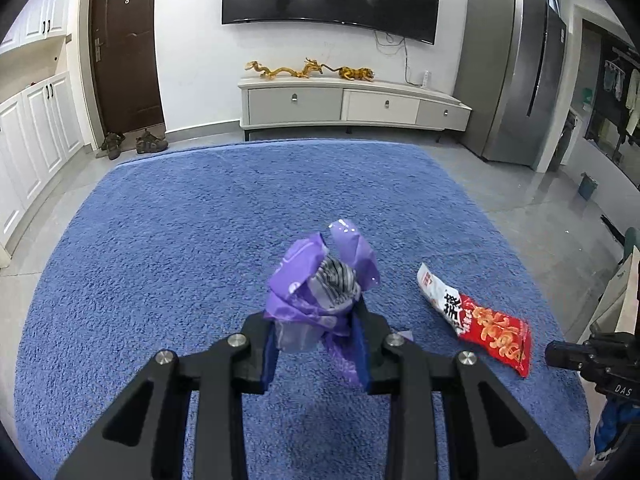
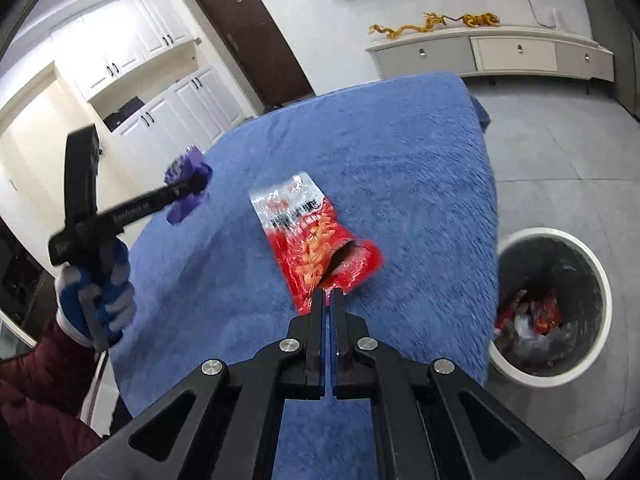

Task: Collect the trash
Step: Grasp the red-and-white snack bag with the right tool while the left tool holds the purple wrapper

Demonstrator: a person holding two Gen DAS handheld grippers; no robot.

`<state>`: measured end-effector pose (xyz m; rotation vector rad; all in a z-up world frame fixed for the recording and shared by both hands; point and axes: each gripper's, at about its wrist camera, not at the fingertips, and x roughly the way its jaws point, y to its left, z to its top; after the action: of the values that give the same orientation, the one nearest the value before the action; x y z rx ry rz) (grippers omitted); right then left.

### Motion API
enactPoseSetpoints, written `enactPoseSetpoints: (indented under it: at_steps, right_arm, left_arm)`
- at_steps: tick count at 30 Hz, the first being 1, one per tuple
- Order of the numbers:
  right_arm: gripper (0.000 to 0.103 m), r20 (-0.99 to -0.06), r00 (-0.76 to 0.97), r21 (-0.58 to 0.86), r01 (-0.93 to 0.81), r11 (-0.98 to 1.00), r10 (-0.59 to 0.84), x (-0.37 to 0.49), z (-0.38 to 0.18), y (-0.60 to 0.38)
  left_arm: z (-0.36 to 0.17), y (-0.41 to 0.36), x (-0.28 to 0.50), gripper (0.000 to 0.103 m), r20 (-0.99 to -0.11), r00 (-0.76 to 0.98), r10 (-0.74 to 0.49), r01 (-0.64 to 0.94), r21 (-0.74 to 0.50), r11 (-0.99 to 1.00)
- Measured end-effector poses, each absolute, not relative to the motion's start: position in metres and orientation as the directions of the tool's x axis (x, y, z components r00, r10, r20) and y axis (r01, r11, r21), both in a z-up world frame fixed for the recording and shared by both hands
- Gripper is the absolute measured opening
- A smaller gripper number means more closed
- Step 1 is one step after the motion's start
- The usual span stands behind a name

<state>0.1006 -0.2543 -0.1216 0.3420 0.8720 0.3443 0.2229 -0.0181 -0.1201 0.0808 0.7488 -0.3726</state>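
**Spotter:** What have you got in each hand?

**Me:** My left gripper (image 1: 316, 344) is pinching a crumpled purple wrapper (image 1: 320, 280), held up clear of the blue rug (image 1: 160, 260). The pads are closed on its lower folds and the top blooms out above them. My right gripper (image 2: 329, 300) is almost pressed together, only a thin slit between the pads, and its tips sit at the near, torn end of the red snack bag (image 2: 316, 244). That view is smeared, so I can't tell whether any film is caught between the pads.

**Spotter:** Where does the bag lie?

**Me:** On the rug, toward its right edge, near the corner by the white bin (image 2: 512, 364), which stands on the tile just off that edge. The bin already has wrappers in it.

**Spotter:** So how do you do this well?

**Me:** I'd judge the red bag is the step in hand. It's thin, slick film lying flat on deep pile, so a nearly closed jaw would only skate over it. I'd spread the pads a little, straddle the raised lip at the torn opening, then close firmly and lift straight up before swinging right to the bin.

**Spotter:** And the left?

**Me:** Keep it clamped and well apart from the right hand's path, so the two rigs don't collide over the rug. It follows to the bin afterward.
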Motion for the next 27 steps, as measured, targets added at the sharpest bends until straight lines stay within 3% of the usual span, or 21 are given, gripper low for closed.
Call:
enactPoseSetpoints:
  at_steps: [3, 4, 15, 17, 18, 19, 24, 27]
  right_arm:
    - [0.045, -0.672, 0.612, 0.432, -0.134, 0.892, 0.418, 0.100, -0.120, -0.262]
    - [0.048, -0.668, 0.620, 0.428, -0.131, 0.894, 0.411, 0.102, -0.118, -0.264]
    - [0.049, -0.711, 0.577, 0.335, -0.222, 0.915, 0.401, 0.151, -0.125, -0.232]
    - [0.035, -0.734, 0.564, 0.292, -0.242, 0.925, 0.379, 0.152, -0.127, -0.221]
    - [0.021, -0.737, 0.562, 0.282, -0.250, 0.926, 0.376, 0.152, -0.127, -0.219]
    - [0.016, -0.737, 0.553, 0.288, -0.263, 0.921, 0.388, 0.152, -0.128, -0.216]
    - [0.022, -0.742, 0.548, 0.289, -0.260, 0.921, 0.387, 0.155, -0.127, -0.214]
    - [0.045, -0.730, 0.564, 0.287, -0.260, 0.922, 0.386, 0.156, -0.121, -0.211]
  left_arm:
    - [-0.120, -0.019, 0.221, 0.029, -0.680, 0.668, -0.302, 0.359, -0.062, 0.931]
    - [-0.121, -0.019, 0.220, 0.029, -0.680, 0.667, -0.303, 0.358, -0.063, 0.931]
    - [-0.122, -0.016, 0.223, 0.029, -0.691, 0.664, -0.287, 0.348, -0.055, 0.936]
    - [-0.123, -0.017, 0.219, 0.029, -0.689, 0.667, -0.283, 0.346, -0.049, 0.937]
    - [-0.123, -0.018, 0.219, 0.029, -0.690, 0.666, -0.282, 0.346, -0.048, 0.937]
    - [-0.125, -0.019, 0.219, 0.029, -0.692, 0.664, -0.284, 0.347, -0.051, 0.937]
    - [-0.128, -0.022, 0.216, 0.029, -0.698, 0.654, -0.293, 0.354, -0.060, 0.933]
    - [-0.129, -0.019, 0.212, 0.029, -0.694, 0.657, -0.296, 0.353, -0.063, 0.933]
